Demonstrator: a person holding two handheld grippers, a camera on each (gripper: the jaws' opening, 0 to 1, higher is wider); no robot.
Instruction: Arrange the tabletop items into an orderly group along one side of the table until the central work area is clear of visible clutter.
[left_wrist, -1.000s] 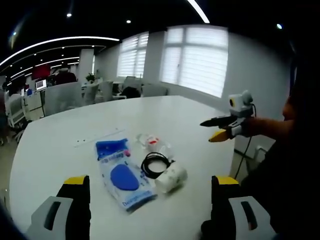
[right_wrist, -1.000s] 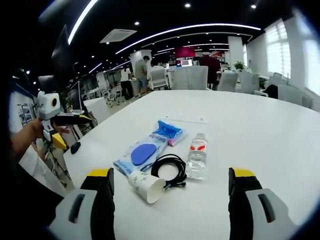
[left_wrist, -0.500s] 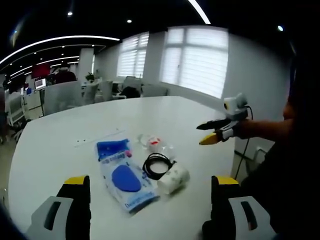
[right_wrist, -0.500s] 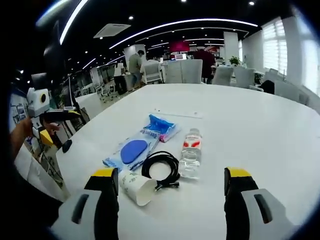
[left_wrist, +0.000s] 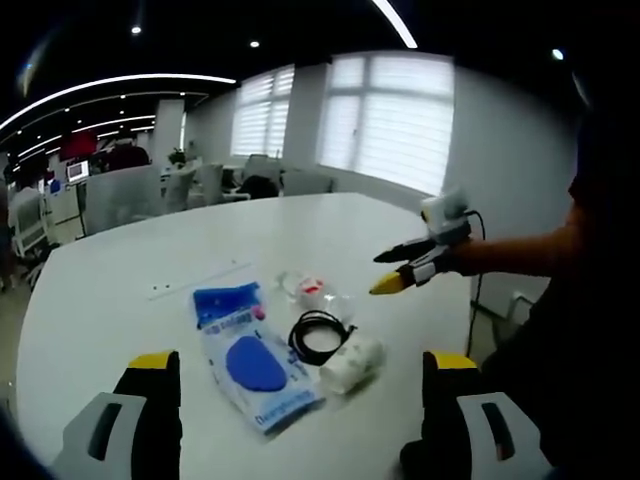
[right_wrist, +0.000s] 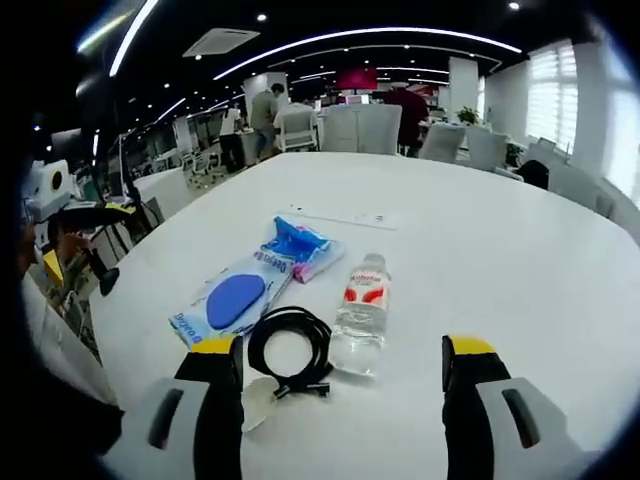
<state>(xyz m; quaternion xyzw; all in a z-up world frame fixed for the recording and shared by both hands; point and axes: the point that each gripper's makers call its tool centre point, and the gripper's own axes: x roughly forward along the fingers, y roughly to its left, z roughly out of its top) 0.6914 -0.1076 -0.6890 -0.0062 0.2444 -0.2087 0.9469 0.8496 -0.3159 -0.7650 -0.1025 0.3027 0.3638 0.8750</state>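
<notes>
We found the items clustered near one edge of the white counter (right_wrist: 520, 250). The clear water bottle (right_wrist: 360, 312) lay on its side with its red-and-white label up; we could not tell how much water it held. The paper cup (left_wrist: 350, 362) also lay on its side, and what was inside it we could not make out. In the right gripper view the cup (right_wrist: 255, 395) was partly hidden behind that claw's left jaw. A flat blue-and-white packet (right_wrist: 228, 300) lay beside a coiled black cable (right_wrist: 290, 348), which rested between the packet and the bottle and touched the cup. A smaller blue pouch (right_wrist: 300, 243) with a pink edge lay at the packet's far end.

Our right claw (right_wrist: 340, 365) stood wide open, its yellow-tipped jaws parted just short of the cable and the bottle's base, holding nothing. In the left gripper view the same right claw (left_wrist: 392, 270) reached in from the right side above the counter, near the bottle (left_wrist: 312, 292), its jaws apart.

Our left claw (left_wrist: 298, 375) was likewise wide open and empty, with the packet (left_wrist: 258, 362), cable (left_wrist: 320, 335) and cup lying just ahead between its jaws, not touching them.
</notes>
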